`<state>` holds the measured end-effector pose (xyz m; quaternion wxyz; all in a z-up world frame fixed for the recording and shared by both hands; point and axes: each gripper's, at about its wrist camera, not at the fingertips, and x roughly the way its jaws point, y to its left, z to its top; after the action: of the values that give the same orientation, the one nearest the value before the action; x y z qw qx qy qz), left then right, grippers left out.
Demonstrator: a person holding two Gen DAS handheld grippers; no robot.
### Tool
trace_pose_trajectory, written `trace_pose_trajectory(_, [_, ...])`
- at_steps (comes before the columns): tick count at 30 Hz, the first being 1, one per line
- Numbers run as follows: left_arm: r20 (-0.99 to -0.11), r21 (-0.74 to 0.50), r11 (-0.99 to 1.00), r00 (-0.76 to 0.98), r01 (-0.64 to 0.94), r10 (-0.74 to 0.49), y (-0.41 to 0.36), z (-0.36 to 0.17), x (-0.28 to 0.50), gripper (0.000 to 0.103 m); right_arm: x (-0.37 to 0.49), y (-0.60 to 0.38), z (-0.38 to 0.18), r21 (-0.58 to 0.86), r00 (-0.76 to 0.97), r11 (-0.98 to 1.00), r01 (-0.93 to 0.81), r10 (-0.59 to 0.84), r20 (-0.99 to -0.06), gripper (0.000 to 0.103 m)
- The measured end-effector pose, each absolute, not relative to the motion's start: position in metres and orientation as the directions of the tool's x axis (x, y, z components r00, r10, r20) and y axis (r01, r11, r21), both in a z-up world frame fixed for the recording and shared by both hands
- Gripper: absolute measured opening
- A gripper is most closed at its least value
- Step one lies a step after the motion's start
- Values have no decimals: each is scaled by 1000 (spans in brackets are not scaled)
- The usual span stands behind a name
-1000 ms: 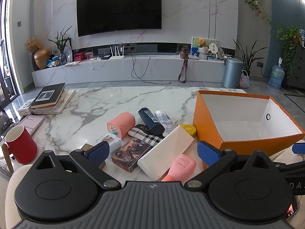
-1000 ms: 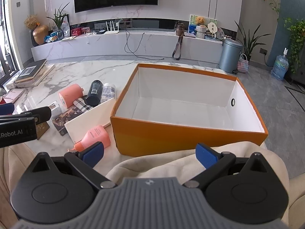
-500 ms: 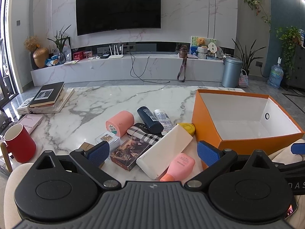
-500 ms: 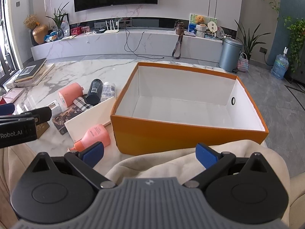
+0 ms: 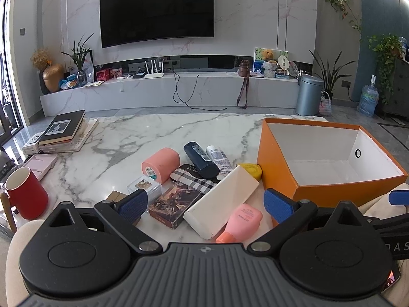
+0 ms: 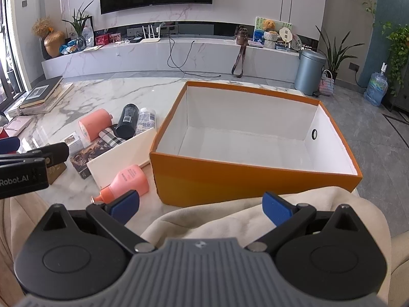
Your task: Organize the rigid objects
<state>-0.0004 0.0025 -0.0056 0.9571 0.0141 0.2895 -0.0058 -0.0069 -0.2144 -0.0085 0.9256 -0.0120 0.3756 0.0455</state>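
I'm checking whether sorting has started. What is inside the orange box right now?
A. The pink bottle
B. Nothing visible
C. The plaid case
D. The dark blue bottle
B: the orange box shows only its bare white floor, while the pink bottle, dark blue bottle and plaid case lie on the marble table.

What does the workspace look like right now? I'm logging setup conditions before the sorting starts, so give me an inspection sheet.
Surface: marble table, bare at the far side.
Job's things: orange box empty; pink bottle, white box, pink cylinder, dark bottle, checked case lie piled to its left.
Clutter: red mug, books, beige cloth.
Grippers: left gripper and right gripper open, empty.
Cables: black cable hangs from the TV shelf.
Surroundings: TV, bin, plants.
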Motion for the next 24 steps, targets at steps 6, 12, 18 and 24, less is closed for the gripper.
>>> trace_pose_trajectory(6, [-547, 22, 1000, 837, 12, 2, 7, -10, 2, 103, 1, -215, -9, 28, 709, 994, -104, 94, -698, 101])
trace_pose_trajectory(12, [-572, 16, 997, 819, 78, -55, 8, -4, 13, 100, 11, -209, -8, 26, 699, 985, -172, 140, -702, 91])
trace_pose_trajectory(18, [-615, 14, 990, 782, 138, -101, 15, -8, 29, 80, 27, -192, -8, 5, 668, 962, -271, 192, -719, 77])
trace_pose_trajectory(24, [-680, -40, 994, 726, 104, -103, 45, -10, 54, 62, 50, -168, -9, 45, 613, 932, -359, 272, -741, 60])
